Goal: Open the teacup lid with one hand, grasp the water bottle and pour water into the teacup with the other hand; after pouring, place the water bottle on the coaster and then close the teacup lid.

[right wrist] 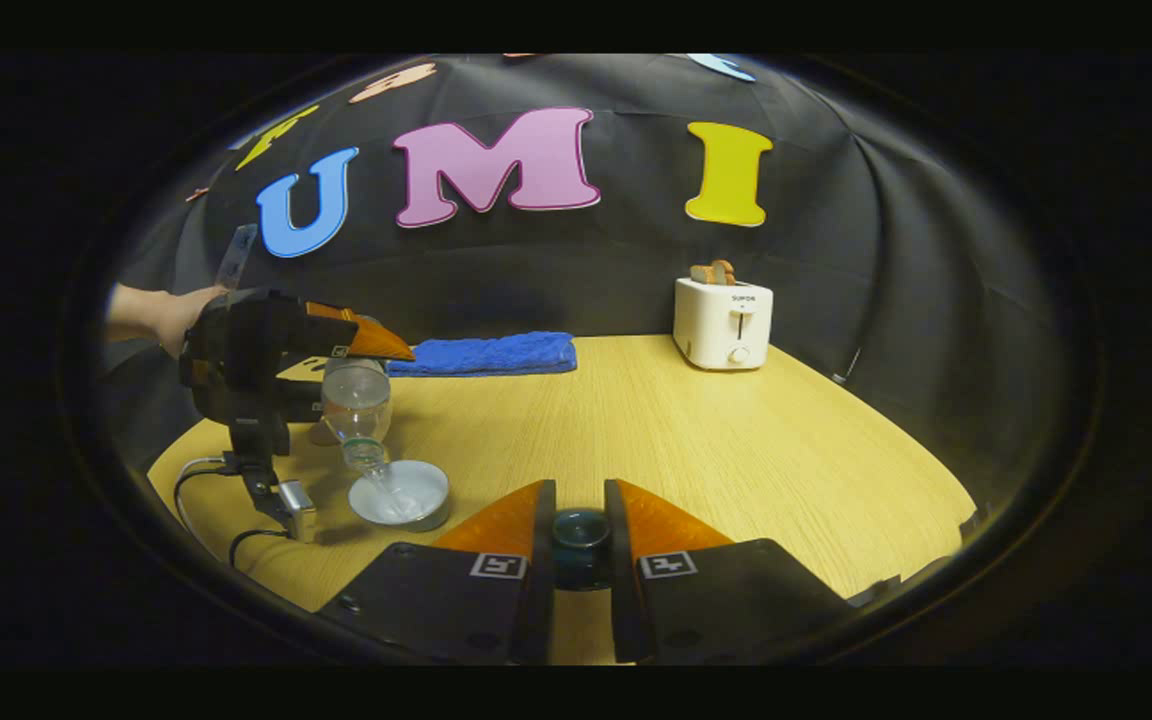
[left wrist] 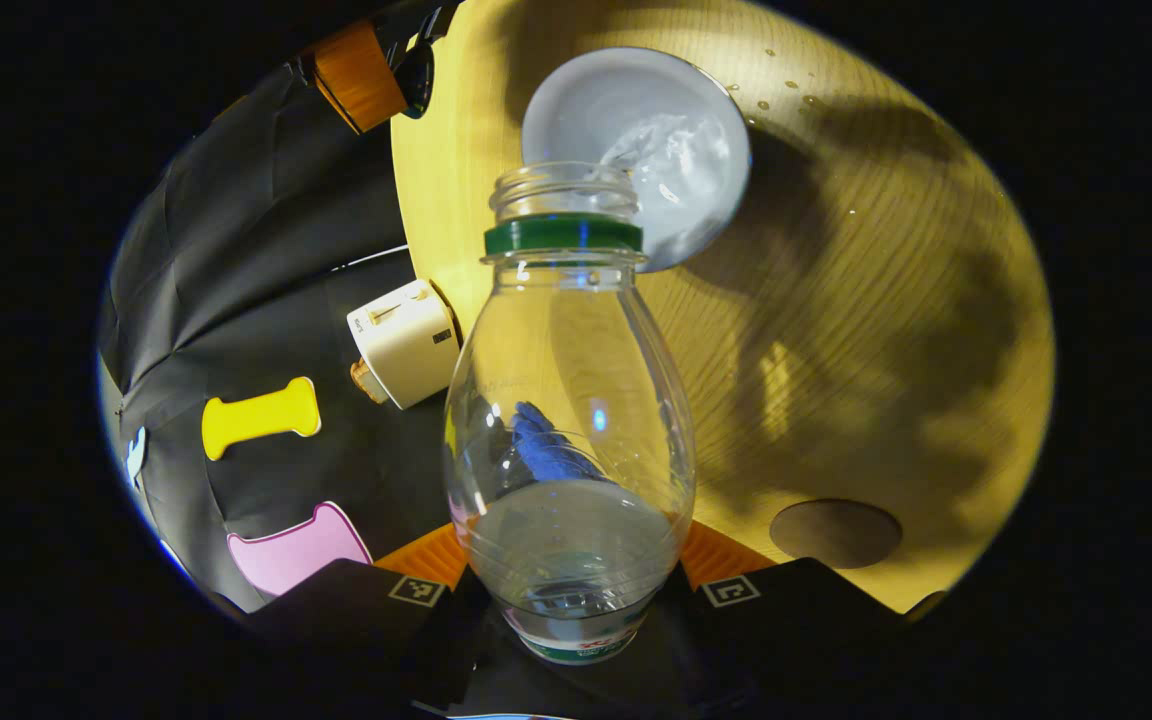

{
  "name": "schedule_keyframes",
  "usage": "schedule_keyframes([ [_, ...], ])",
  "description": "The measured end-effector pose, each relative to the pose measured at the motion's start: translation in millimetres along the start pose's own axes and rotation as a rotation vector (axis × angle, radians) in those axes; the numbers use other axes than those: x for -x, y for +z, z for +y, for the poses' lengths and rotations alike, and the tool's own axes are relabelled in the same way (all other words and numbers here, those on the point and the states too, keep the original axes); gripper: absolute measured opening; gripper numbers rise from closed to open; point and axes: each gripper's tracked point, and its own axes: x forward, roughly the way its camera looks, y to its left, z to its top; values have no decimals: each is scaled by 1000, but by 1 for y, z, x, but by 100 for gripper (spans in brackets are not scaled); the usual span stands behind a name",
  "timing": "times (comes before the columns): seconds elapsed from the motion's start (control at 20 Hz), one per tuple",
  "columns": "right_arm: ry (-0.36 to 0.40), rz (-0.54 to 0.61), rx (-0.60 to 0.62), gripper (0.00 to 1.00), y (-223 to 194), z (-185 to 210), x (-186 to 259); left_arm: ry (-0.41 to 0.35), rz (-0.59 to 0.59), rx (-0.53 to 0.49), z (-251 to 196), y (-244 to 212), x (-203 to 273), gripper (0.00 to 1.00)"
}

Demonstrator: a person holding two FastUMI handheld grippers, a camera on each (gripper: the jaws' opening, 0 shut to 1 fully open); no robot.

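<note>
Left gripper view: left gripper [left wrist: 576,590] clamped on water bottle [left wrist: 568,420], tipped mouth-down over open teacup [left wrist: 636,150], water streaming in; coaster [left wrist: 836,533] nearby on table [left wrist: 886,300]. Right gripper view: right gripper [right wrist: 579,530] pinching teacup lid [right wrist: 579,545]; toaster [right wrist: 723,322], blue towel [right wrist: 486,354] behind.

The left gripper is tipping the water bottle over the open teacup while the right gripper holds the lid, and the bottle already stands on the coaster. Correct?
Not quite. In the left gripper view the water bottle is held in the left gripper, tilted over the teacup; the coaster lies bare. The right gripper does hold the lid.
</note>
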Motion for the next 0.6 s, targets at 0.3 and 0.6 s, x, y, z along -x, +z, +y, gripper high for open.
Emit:
schedule_keyframes([
  [0.3, -9, 6, -13, 26, -2, -3, -1, 51, 1, -66, 17, -4, -1, 77],
  [0.6, -8, 18, -11, 26, -4, 1, -3, 67, 8, -98, 25, -4, 1, 78],
])
